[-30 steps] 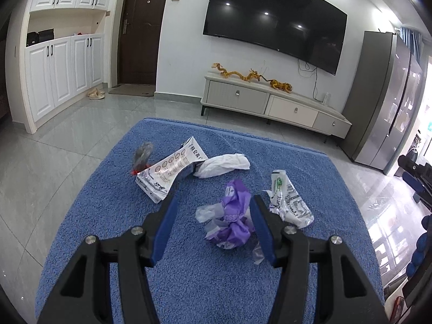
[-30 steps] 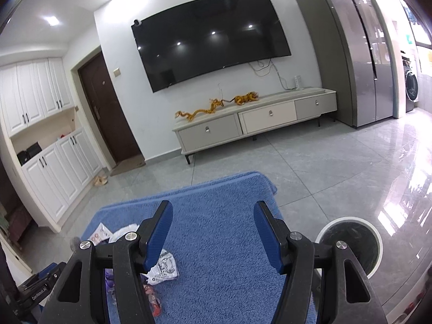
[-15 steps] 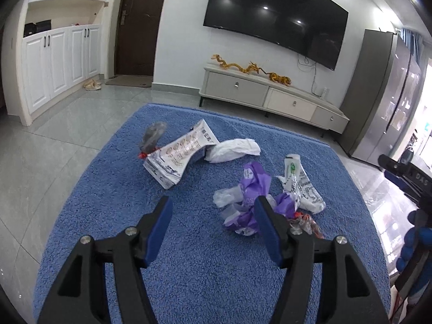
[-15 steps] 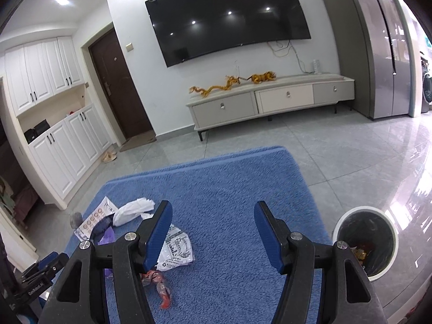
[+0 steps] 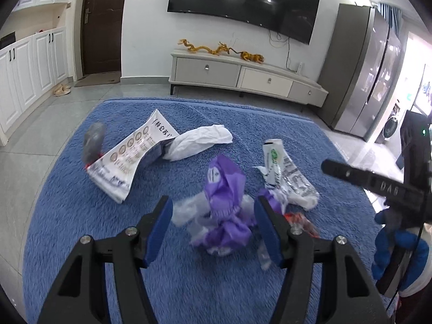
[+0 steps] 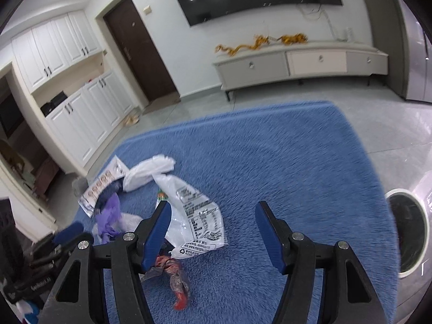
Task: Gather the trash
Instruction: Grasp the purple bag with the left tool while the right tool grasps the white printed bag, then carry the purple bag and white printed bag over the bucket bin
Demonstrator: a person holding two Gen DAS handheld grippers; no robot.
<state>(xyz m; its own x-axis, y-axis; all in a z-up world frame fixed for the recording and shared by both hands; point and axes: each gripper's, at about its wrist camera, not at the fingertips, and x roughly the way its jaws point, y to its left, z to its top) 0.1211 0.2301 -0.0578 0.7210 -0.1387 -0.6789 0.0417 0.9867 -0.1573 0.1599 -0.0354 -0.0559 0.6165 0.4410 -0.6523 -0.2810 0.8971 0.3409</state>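
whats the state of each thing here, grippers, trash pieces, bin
left gripper: open, straddling the purple wrapper
right gripper: open, holding nothing
purple wrapper: crumpled, on the rug
white printed bag: flattened, creased
white tissue: crumpled
printed pouch: bent, lying on the rug
red wrapper: twisted
trash bin: open, no lid

Room evenly bright under ceiling spotlights, mirrored as dots in the television (image 5: 243,2). Floor tiles (image 6: 405,135) glare. Fisheye bends edges; nearby trash slightly motion-blurred.
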